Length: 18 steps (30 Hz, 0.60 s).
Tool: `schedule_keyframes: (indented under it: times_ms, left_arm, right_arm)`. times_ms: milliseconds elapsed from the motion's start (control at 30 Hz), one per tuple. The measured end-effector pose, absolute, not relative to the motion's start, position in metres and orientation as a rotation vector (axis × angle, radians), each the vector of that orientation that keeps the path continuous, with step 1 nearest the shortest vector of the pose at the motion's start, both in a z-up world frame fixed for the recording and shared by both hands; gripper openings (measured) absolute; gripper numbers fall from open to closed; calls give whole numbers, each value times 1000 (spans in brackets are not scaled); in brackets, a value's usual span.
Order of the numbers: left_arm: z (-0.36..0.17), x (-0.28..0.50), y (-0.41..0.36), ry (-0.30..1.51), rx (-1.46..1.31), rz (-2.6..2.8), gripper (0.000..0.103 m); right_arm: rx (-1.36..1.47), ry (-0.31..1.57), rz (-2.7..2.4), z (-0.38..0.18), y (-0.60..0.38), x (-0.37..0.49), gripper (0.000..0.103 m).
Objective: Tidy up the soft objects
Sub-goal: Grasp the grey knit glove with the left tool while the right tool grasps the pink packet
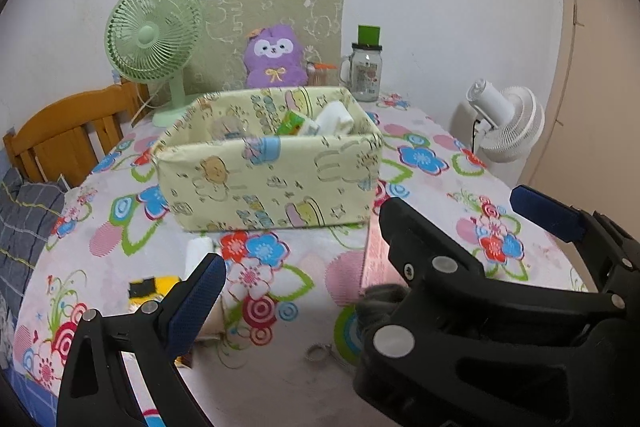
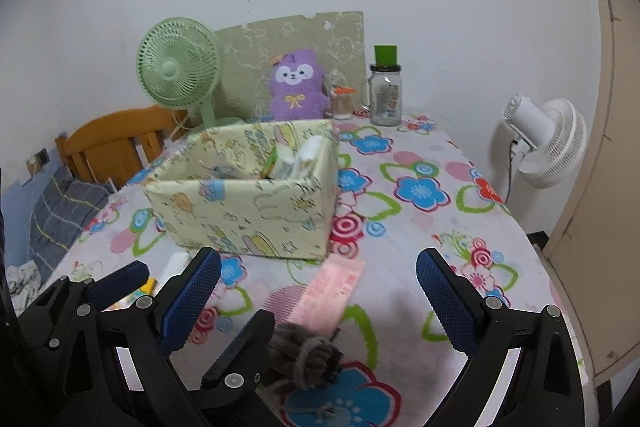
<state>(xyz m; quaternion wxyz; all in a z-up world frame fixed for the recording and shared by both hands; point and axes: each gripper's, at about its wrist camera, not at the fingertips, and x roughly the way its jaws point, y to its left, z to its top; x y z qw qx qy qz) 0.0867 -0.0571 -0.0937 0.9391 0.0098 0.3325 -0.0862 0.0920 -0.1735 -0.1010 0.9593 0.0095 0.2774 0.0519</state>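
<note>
Grey knitted pouch point(image 2: 306, 355) sits just in front of the wide-open right gripper point(image 2: 318, 301), slightly left; left gripper point(image 2: 192, 301) is open too.

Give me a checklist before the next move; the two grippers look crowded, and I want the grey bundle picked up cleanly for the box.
1. Right gripper open: ok.
2. Grey bundle lying between its fingers: ok, not yet gripped.
3. Left gripper clear of the bundle: not ok, one finger sits right beside it.
4. Pink packet apart from the bundle: cannot tell, their edges meet in this view.
5. Box has room: ok, its left half looks free.
</note>
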Motion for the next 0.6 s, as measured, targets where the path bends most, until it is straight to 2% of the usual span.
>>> schedule_keyframes:
  times_ms: [433,600]
  left_arm:
    - [-125,81,-84,739,33,-217,97]
    - [-132,81,-94,758,47,-244,91]
  right_arm:
    - [45,630,50,-134,-198,86,100]
    - [59,652,31,-142,-208,86,100]
